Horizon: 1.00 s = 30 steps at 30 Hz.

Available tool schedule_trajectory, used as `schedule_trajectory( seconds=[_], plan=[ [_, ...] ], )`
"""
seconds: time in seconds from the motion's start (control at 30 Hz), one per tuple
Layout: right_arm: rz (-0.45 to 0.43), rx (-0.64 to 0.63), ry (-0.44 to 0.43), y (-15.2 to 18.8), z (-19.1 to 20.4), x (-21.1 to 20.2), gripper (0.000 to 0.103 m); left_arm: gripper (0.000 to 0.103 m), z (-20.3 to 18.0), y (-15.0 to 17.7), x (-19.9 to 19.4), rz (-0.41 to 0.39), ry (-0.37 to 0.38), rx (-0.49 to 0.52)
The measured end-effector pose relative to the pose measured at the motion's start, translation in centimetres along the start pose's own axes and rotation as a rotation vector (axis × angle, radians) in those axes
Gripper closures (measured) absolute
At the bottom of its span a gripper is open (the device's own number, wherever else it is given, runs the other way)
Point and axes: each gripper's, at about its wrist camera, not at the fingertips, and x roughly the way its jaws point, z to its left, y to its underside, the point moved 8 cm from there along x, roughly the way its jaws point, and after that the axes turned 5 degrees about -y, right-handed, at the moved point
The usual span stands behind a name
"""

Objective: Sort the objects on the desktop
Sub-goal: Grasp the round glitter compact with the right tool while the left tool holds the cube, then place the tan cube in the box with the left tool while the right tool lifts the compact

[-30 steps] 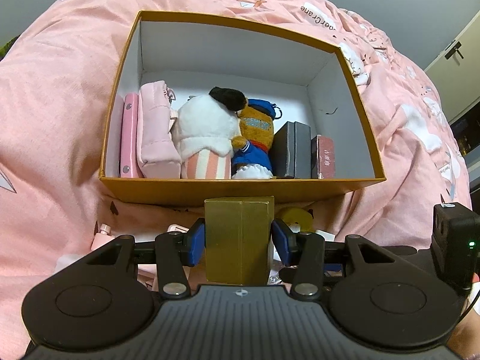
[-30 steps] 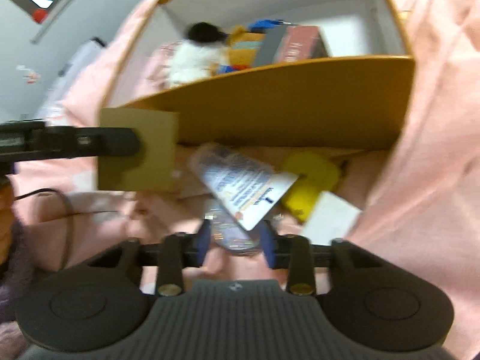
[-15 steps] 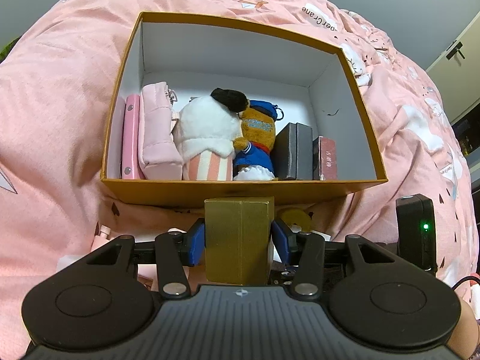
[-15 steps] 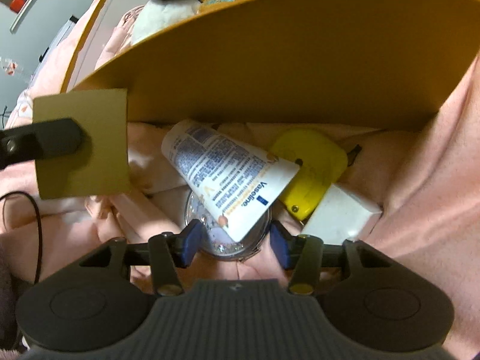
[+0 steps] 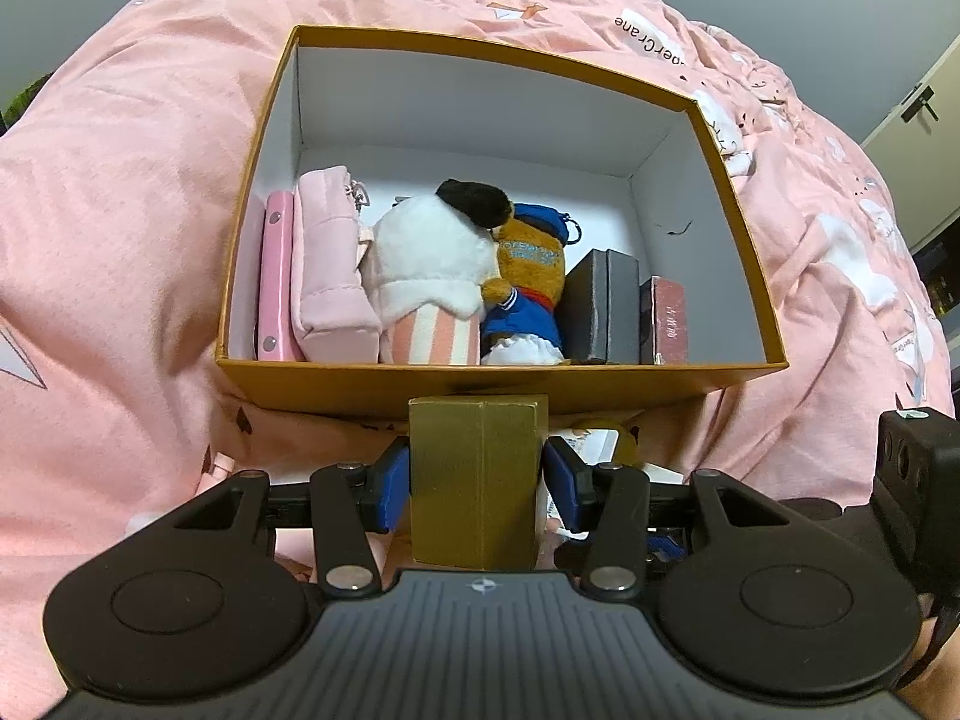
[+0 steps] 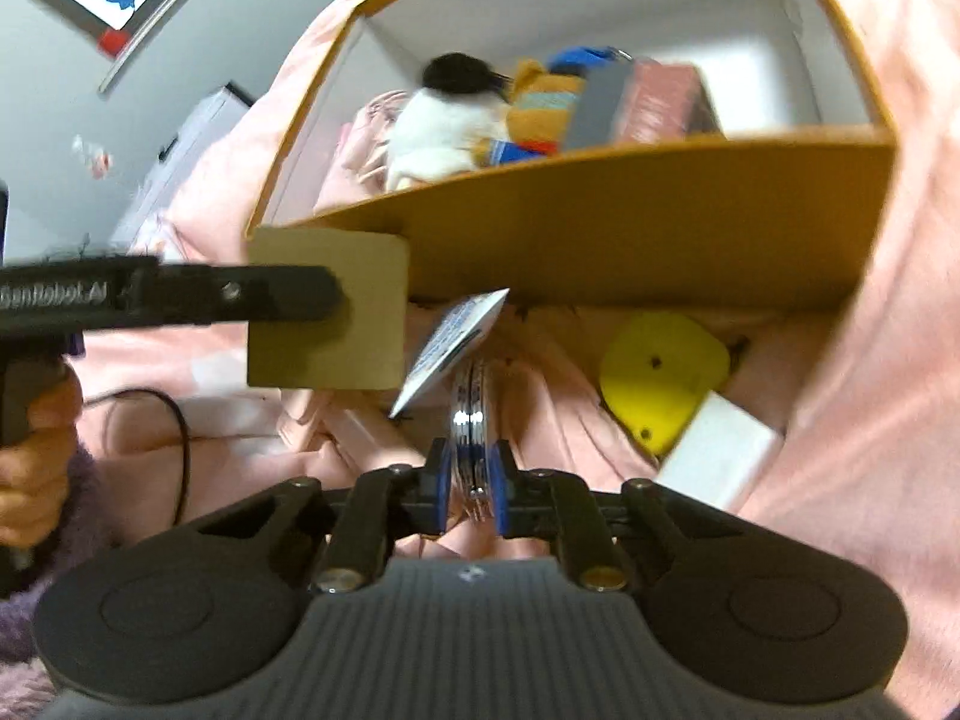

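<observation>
My left gripper (image 5: 478,477) is shut on a small gold carton (image 5: 478,480) and holds it just in front of the orange box (image 5: 504,393). The carton also shows in the right wrist view (image 6: 327,309). My right gripper (image 6: 471,474) is shut on a round silver compact (image 6: 471,420), held on edge above the pink duvet, near the orange box's front wall (image 6: 630,228). Inside the box stand a pink case (image 5: 276,282), a pink pouch (image 5: 330,276), a white plush (image 5: 432,276), an orange plush in blue (image 5: 528,288), dark boxes (image 5: 606,306) and a red-brown box (image 5: 666,324).
A white lotion tube (image 6: 453,342), a yellow case (image 6: 660,372) and a white block (image 6: 714,450) lie on the pink duvet (image 5: 120,210) in front of the box. The back and right of the box floor (image 5: 600,204) are bare.
My right gripper has closed on the silver compact and lifted it from under the lotion tube, turning it on edge. My left gripper stays almost still with the gold carton.
</observation>
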Motion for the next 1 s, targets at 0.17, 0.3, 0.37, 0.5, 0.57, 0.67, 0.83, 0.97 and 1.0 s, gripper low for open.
schedule_trajectory(
  seconds=[0.17,0.3,0.37,0.5,0.57,0.67,0.83,0.97,1.0],
  plan=[
    [0.025,-0.034,0.036,-0.2,0.8,1.8,0.088,0.049,0.1,0.0,0.1,0.0,-0.002,-0.001],
    [0.033,-0.019,0.031,-0.4,0.4,2.7,0.088,0.049,0.2,0.0,0.2,0.002,-0.007,0.0],
    [0.02,-0.002,0.027,-0.6,0.4,2.6,0.088,0.05,0.1,-0.1,-0.1,-0.003,-0.007,0.005],
    [-0.021,0.003,0.059,-0.9,0.5,0.5,0.089,0.05,-0.6,-0.5,-1.0,-0.027,0.013,0.02],
    [-0.048,-0.003,0.085,-0.9,0.3,-1.1,0.089,0.05,-0.9,-0.6,-1.4,-0.035,0.026,0.025],
    [-0.095,-0.001,0.109,-0.9,-0.2,-4.1,0.089,0.05,-1.7,-0.8,-2.0,-0.043,0.062,0.025],
    [-0.185,0.034,0.1,-2.0,-0.4,-7.9,0.089,0.05,-3.8,-1.6,-3.0,-0.061,0.152,0.044],
    [-0.261,0.029,0.09,-3.4,-0.3,-11.2,0.089,0.051,-5.8,-2.6,-3.4,-0.078,0.181,0.074],
    [-0.284,0.022,0.091,-3.9,-0.2,-12.0,0.089,0.051,-6.4,-3.0,-3.5,-0.085,0.185,0.086]
  ],
)
